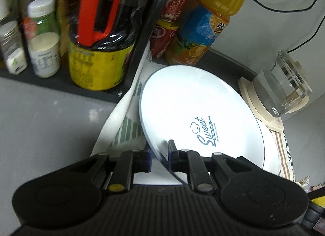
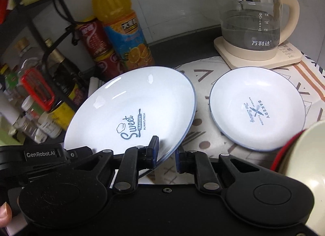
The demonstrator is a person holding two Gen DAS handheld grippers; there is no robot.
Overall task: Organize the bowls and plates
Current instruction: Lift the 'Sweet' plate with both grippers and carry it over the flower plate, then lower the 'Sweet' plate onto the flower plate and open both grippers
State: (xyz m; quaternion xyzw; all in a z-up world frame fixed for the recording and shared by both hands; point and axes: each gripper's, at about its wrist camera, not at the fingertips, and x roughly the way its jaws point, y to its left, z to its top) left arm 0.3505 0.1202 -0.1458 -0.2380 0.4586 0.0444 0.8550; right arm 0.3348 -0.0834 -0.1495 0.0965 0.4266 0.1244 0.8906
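Both tools pinch the tilted "Sweet Bakery" plate (image 2: 130,106) by its near rim: left tool (image 1: 160,154), right tool (image 2: 167,154); a smaller plate (image 2: 257,108) lies beside it on the tabletop cloth (image 2: 203,134)

**A crowded counter corner against a pale wall**

A grey counter (image 1: 46,114) meets a plain pale wall (image 2: 174,2), with a black cable (image 1: 284,8) hanging across it. A black shelf rack (image 1: 142,38) holds bottles and jars at the left. A patterned cloth (image 2: 207,134) covers part of the surface. A glass kettle (image 2: 251,18) stands on its cream base in the corner. Light glares softly from above.
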